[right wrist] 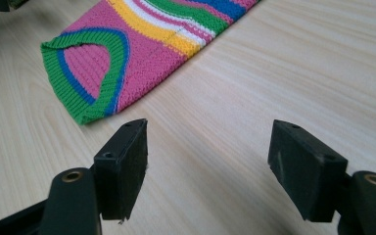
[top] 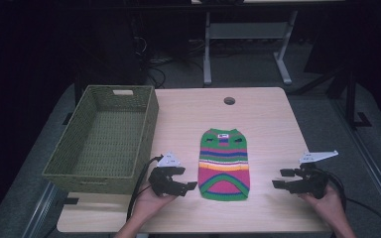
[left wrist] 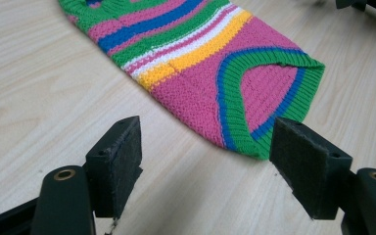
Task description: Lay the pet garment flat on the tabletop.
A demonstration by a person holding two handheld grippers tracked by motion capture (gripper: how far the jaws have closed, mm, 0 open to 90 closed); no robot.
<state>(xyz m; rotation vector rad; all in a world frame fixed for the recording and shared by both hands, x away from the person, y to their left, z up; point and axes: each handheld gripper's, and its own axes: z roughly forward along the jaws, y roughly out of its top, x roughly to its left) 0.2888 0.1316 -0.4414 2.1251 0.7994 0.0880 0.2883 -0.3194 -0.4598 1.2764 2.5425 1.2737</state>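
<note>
A small striped knitted sweater point(top: 224, 164) lies flat on the wooden worktop point(top: 268, 119), its green hem toward the person and its neck end pointing away. The left gripper point(top: 191, 186) sits just beside the sweater's lower left corner, jaws spread wide with nothing between them; in the left gripper view the hem lies just beyond the pads, apart from them. The right gripper point(top: 279, 178) hovers near the sweater's right side, farther off, jaws likewise wide apart and empty. A woven green basket point(top: 94, 171) stands at the worktop's left edge
</note>
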